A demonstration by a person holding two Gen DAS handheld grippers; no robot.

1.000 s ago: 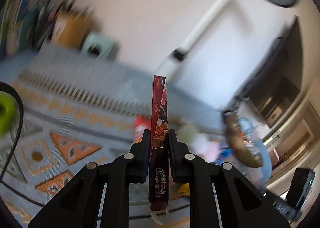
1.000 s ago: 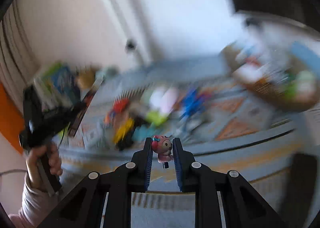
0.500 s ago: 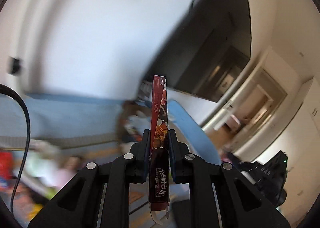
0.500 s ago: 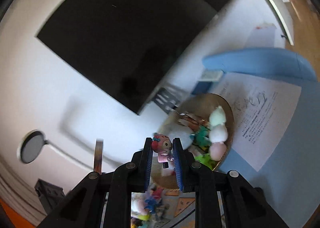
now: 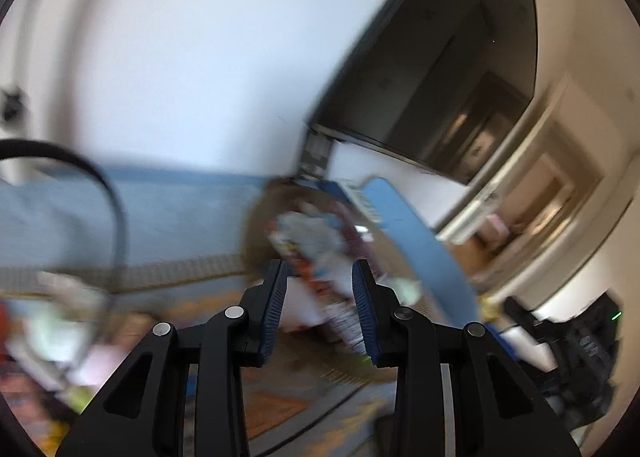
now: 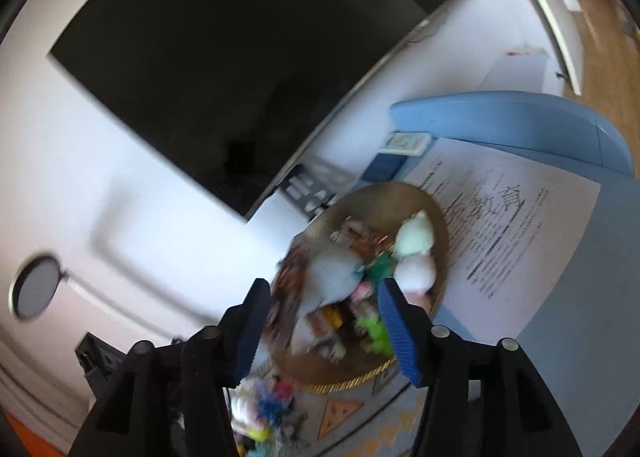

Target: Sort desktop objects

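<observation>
Beside basket (image 6: 436,213), printed sheet (image 6: 516,225), illegible.

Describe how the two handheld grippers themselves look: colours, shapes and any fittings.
Both are matte black. The left gripper and right gripper each have two angular linkage arms with triangular cut-outs, round silver pivot pins, and blue ribbed pads lining the fingers. A black cable loops past the left one. No sleeve shows.

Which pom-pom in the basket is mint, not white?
The upper pom-pom, nearest the printed sheet, is pale mint; the one below it is white. Both sit along the basket rim.
</observation>
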